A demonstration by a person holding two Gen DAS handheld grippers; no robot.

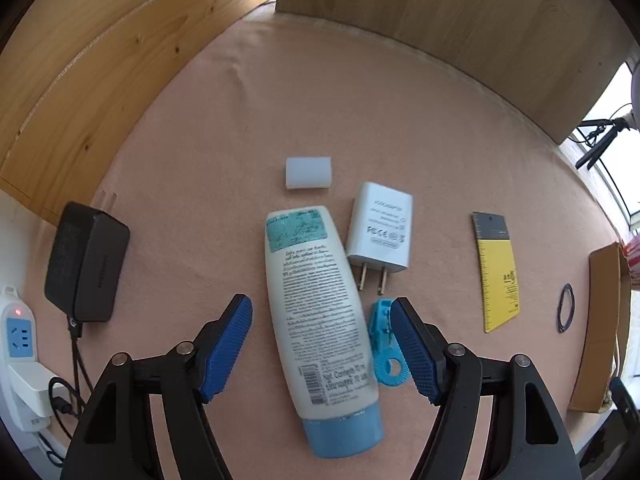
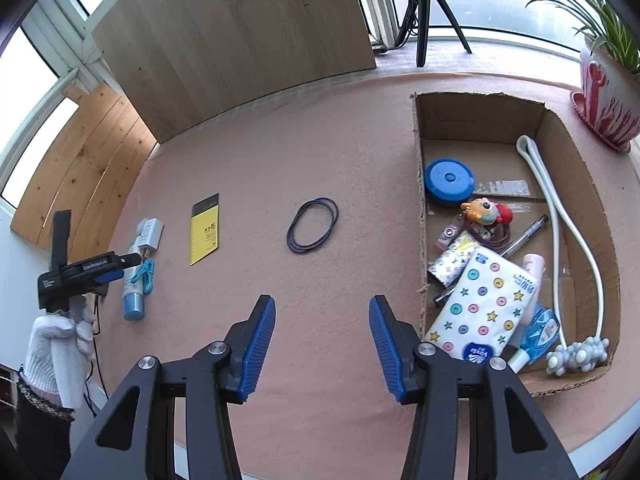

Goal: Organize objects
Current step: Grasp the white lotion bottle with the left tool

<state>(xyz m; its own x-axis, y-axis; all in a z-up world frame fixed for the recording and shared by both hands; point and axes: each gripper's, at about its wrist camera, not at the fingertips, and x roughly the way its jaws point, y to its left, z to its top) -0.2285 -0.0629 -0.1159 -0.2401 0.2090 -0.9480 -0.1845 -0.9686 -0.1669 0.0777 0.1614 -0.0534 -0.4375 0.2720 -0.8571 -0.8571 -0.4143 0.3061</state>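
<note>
The lotion tube (image 1: 320,320) lies flat on the pink tablecloth (image 1: 200,140), blue cap toward me, between the spread fingers of my left gripper (image 1: 320,344), which is open and touches nothing. A blue clip (image 1: 384,344) lies just beside the tube on its right, against my right finger pad. Past it lies a white charger plug (image 1: 380,232), then a white foam block (image 1: 309,173); a yellow ruler card (image 1: 498,276) lies further right. My right gripper (image 2: 322,348) hangs open over bare cloth, with black rubber bands (image 2: 313,225) ahead and the filled cardboard box (image 2: 420,184) to its right
</note>
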